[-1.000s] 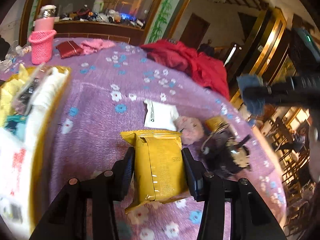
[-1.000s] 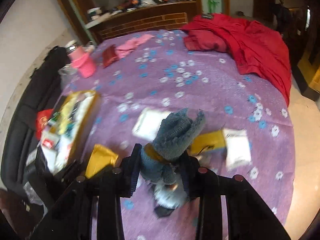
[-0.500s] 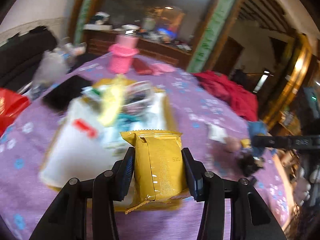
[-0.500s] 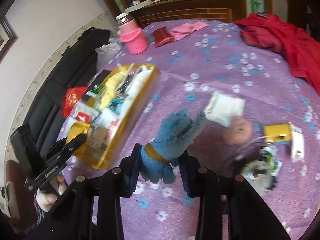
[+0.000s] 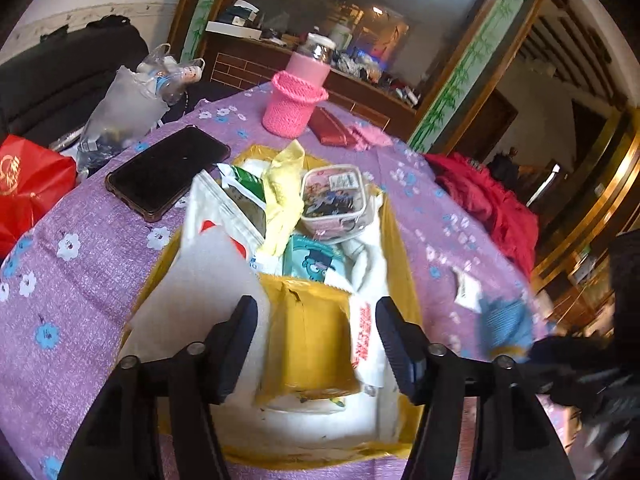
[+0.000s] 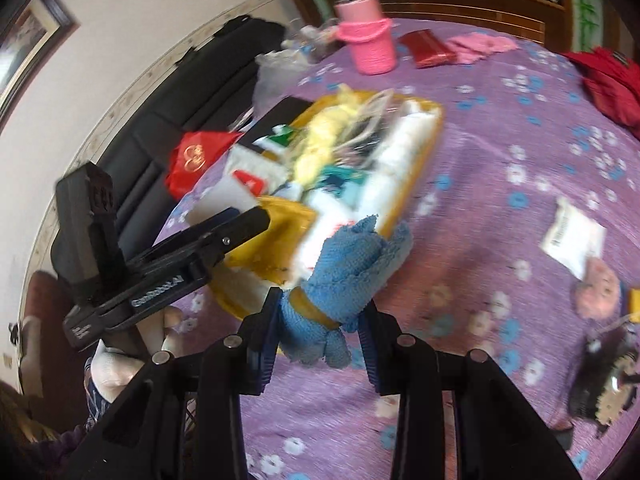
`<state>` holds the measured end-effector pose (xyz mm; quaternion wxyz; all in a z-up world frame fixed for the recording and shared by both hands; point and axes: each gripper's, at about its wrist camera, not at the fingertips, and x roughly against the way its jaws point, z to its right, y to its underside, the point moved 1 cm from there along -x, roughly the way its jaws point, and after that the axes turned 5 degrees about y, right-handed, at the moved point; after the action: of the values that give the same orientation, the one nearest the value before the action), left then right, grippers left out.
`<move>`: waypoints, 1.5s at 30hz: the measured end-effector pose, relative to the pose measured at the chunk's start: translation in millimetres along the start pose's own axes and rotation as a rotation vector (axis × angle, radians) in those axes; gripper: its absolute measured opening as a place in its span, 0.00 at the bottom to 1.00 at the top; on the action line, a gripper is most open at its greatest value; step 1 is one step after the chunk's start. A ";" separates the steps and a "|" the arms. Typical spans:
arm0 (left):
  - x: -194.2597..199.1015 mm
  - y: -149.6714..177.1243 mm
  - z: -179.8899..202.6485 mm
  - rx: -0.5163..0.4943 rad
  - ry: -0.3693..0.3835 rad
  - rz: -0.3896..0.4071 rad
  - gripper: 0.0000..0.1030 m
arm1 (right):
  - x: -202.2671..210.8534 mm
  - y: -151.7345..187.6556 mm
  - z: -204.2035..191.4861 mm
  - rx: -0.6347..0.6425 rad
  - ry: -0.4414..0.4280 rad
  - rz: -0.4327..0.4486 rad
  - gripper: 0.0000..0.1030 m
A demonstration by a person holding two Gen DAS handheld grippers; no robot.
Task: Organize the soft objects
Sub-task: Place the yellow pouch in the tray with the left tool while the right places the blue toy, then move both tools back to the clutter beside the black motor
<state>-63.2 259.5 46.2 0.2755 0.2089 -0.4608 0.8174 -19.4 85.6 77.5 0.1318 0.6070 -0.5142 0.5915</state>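
Note:
A yellow snack packet point(image 5: 308, 336) lies in the yellow box point(image 5: 394, 248) on top of white bags. My left gripper point(image 5: 316, 312) hangs over it with its jaws opening; the packet sits between the fingers with a gap on each side. The right wrist view shows that gripper point(image 6: 256, 216) over the box's near end point(image 6: 424, 152). My right gripper point(image 6: 320, 312) is shut on a rolled blue towel point(image 6: 344, 272) tied with a tan band, just beside the box's near corner. The towel point(image 5: 504, 328) also shows at the right of the left wrist view.
The box holds several packets, a yellow cloth point(image 5: 284, 196) and a small lidded tub point(image 5: 334, 196). A black phone point(image 5: 168, 170), pink knitted cup point(image 5: 294, 108), red wallet point(image 5: 332, 130) and red garment point(image 5: 484, 200) lie on the purple cloth. A white packet point(image 6: 572, 240) and pink pompom point(image 6: 600, 288) lie to the right.
My left gripper swung left from the open table to the box with the yellow packet, then widened and let it go. My right gripper moved left to the box, still gripping the blue towel.

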 end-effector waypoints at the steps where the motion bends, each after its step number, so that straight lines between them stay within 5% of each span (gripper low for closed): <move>1: 7.6 0.1 -3.5 0.018 0.012 0.014 0.63 | -3.6 -0.7 -4.6 0.011 -0.005 -0.005 0.34; 7: 54.1 -2.6 -22.6 0.087 -0.004 0.141 0.73 | -37.1 -0.3 -38.6 0.106 0.004 -0.060 0.34; 13: 76.4 -1.7 -27.2 0.050 -0.103 0.215 0.79 | -68.5 0.9 -53.2 0.162 0.100 -0.104 0.38; 16: 78.7 0.6 -21.4 0.011 -0.137 0.225 0.80 | -70.7 0.6 -54.0 0.195 0.171 -0.074 0.46; 20: 80.8 3.8 -13.3 -0.040 -0.178 0.232 0.88 | -49.5 1.2 -52.2 0.184 0.128 -0.006 0.61; 24: 75.6 7.9 0.5 -0.082 -0.195 0.224 0.89 | -20.1 3.6 -43.0 0.169 0.131 0.091 0.67; 34: 54.6 28.9 65.1 -0.291 -0.273 0.161 0.90 | 40.7 38.9 17.7 0.069 0.181 0.222 0.67; 45: 25.6 52.9 130.0 -0.454 -0.279 0.084 0.90 | 117.8 84.5 130.7 -0.159 0.255 0.359 0.73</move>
<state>-105.3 130.8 91.1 0.2150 0.2334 -0.6740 0.6671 -36.1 -106.9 105.5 0.1356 0.4139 -0.6380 0.6350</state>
